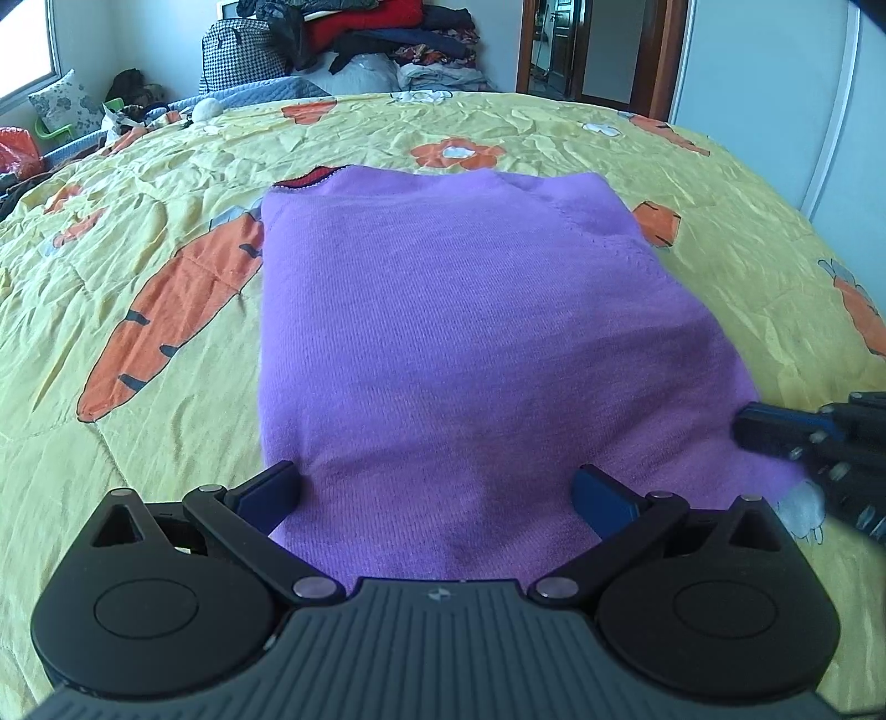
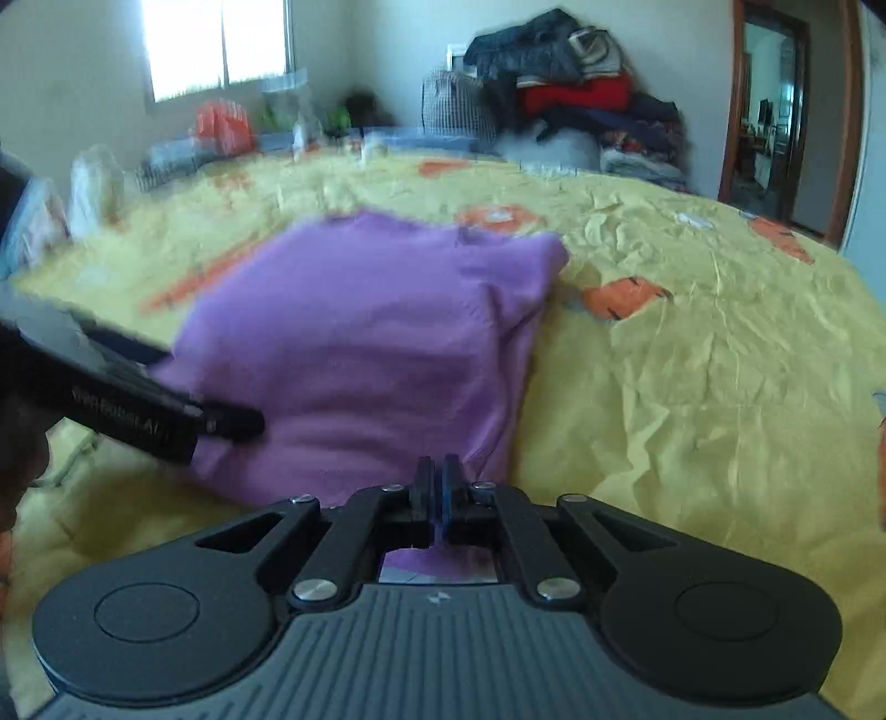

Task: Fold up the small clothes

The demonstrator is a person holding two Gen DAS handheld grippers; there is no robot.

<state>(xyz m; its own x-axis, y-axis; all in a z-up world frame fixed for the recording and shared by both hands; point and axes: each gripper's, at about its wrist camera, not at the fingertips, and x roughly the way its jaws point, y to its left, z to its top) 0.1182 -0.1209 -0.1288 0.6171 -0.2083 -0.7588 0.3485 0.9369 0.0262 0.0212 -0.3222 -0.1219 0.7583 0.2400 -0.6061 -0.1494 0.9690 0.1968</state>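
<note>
A purple knit garment (image 1: 443, 332) lies folded lengthwise on the yellow carrot-print bedspread (image 1: 166, 415); a red lining shows at its far left corner. My left gripper (image 1: 437, 493) is open, its blue-padded fingers (image 1: 271, 493) spread wide over the garment's near edge. My right gripper (image 2: 438, 476) is shut on the garment's (image 2: 360, 343) near right corner, with purple fabric showing between and below its jaws. In the left wrist view the right gripper (image 1: 775, 432) enters from the right at the garment's edge. In the right wrist view the left gripper (image 2: 221, 421) shows at the left.
A pile of clothes and bags (image 1: 387, 44) is stacked beyond the bed's far edge. A pillow and clutter (image 1: 66, 105) sit by the window at the far left. A doorway (image 1: 554, 50) opens at the back right. The right wrist view is motion-blurred.
</note>
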